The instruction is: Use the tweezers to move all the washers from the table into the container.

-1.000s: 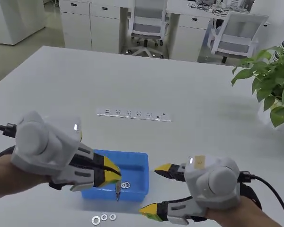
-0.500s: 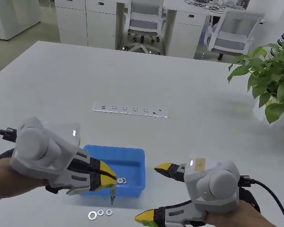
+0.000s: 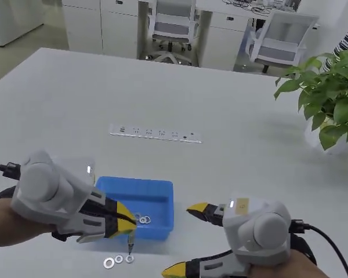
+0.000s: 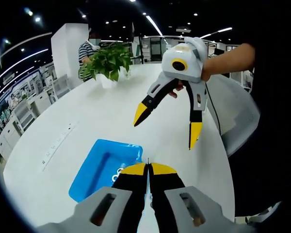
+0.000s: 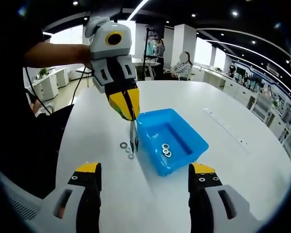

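My left gripper (image 3: 127,223) (image 4: 149,168) is shut on thin metal tweezers (image 3: 130,243) (image 5: 133,136), which point down at the table just in front of the blue container (image 3: 162,191) (image 5: 194,138) (image 4: 89,174). Three small washers (image 3: 118,260) (image 5: 127,150) lie in a row on the white table beside the tweezers' tip. A few more washers (image 3: 144,219) (image 5: 165,150) rest inside the container. To the right of the container my right gripper (image 3: 185,238) (image 5: 144,171) stands open with nothing between its yellow-tipped jaws.
A white power strip (image 3: 155,134) lies across the table beyond the container. A potted green plant (image 3: 330,104) stands at the table's right side. Office chairs (image 3: 174,23) and cabinets are past the far edge.
The left gripper has brought the tweezers back from over the container's front wall to the table beside the three loose washers. The right gripper has hardly moved.
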### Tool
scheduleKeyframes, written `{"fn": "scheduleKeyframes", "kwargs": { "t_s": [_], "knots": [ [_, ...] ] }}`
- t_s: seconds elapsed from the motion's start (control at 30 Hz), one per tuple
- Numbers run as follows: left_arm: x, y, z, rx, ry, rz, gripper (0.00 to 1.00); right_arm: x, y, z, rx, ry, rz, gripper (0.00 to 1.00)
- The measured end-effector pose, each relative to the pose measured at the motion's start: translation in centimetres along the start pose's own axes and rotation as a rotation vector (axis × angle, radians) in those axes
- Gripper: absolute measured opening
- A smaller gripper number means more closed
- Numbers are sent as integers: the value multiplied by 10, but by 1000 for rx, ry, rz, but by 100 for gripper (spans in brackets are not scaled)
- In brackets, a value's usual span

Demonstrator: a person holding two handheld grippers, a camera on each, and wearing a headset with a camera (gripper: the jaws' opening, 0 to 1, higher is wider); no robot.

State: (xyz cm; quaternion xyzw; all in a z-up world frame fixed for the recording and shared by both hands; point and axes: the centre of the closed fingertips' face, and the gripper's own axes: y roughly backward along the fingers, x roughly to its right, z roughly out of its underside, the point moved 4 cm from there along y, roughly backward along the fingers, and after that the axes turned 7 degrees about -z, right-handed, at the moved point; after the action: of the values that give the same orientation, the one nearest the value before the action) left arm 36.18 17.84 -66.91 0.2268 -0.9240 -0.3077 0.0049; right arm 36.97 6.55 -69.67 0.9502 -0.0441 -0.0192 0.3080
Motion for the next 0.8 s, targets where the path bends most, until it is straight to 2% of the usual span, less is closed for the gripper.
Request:
{"fn": "scheduleKeyframes", "kwargs": {
  "t_s": [0.8],
  "knots": [
    [2,-3,5,-1,8,15,5,-5,-4,4,-9,-9,-17,73]
  ]
}}
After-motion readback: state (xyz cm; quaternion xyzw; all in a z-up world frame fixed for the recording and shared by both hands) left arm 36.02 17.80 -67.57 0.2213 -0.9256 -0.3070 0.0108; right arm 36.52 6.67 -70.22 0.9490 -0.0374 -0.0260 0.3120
